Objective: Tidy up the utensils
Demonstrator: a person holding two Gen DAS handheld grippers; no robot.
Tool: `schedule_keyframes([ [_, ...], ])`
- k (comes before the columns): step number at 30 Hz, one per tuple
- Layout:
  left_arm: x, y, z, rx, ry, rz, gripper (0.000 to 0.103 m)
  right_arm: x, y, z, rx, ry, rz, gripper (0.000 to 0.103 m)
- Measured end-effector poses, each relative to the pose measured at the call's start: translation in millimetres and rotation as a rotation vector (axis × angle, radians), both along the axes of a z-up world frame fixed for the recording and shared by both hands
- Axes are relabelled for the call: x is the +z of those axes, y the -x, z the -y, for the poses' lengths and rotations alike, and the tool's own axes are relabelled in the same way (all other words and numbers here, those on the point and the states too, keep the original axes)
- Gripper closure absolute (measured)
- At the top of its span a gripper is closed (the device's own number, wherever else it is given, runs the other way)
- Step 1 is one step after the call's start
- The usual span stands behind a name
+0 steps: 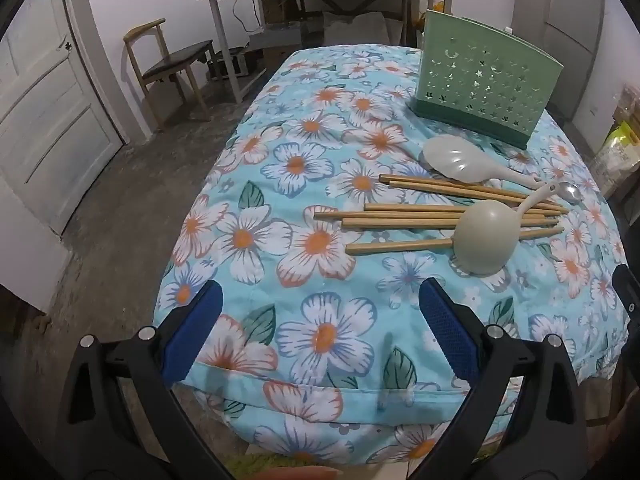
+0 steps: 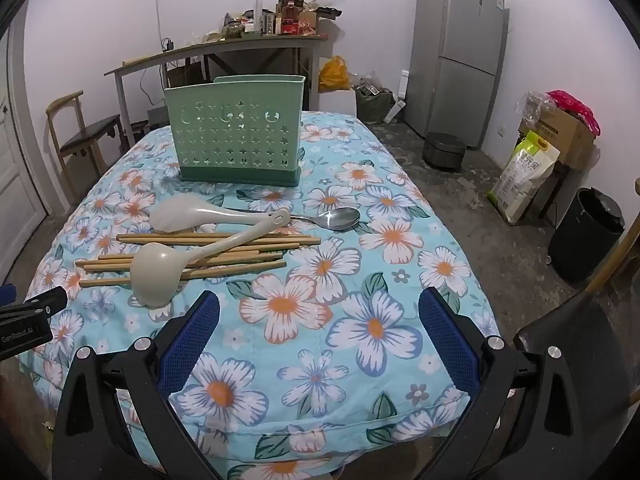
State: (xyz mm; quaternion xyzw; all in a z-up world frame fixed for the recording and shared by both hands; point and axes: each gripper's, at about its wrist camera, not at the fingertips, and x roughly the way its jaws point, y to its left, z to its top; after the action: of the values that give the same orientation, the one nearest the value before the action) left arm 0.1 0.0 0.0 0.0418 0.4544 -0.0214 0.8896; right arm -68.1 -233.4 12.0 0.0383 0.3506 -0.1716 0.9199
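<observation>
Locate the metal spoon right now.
Right wrist view: the metal spoon lies on the floral cloth, right of the rice paddle, before the green holder.

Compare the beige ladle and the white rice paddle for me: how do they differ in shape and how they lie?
The beige ladle has a deep round bowl lying mouth-down, while the white rice paddle has a flat, broad blade. The ladle's handle lies across the wooden chopsticks; the rice paddle lies beyond them, nearer the green utensil holder. The ladle looks beige, the paddle whiter. Both are pale utensils lying loose, not yet in the holder.
</observation>
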Motion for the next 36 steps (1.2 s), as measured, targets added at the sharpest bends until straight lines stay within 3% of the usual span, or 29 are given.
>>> schedule_keyframes([
  [36,-5.8,-1.6,-2.0,-0.002,-0.007,-0.018,0.008,0.6,-0.7,-1.5,-0.001,0.001,0.001,0.006],
])
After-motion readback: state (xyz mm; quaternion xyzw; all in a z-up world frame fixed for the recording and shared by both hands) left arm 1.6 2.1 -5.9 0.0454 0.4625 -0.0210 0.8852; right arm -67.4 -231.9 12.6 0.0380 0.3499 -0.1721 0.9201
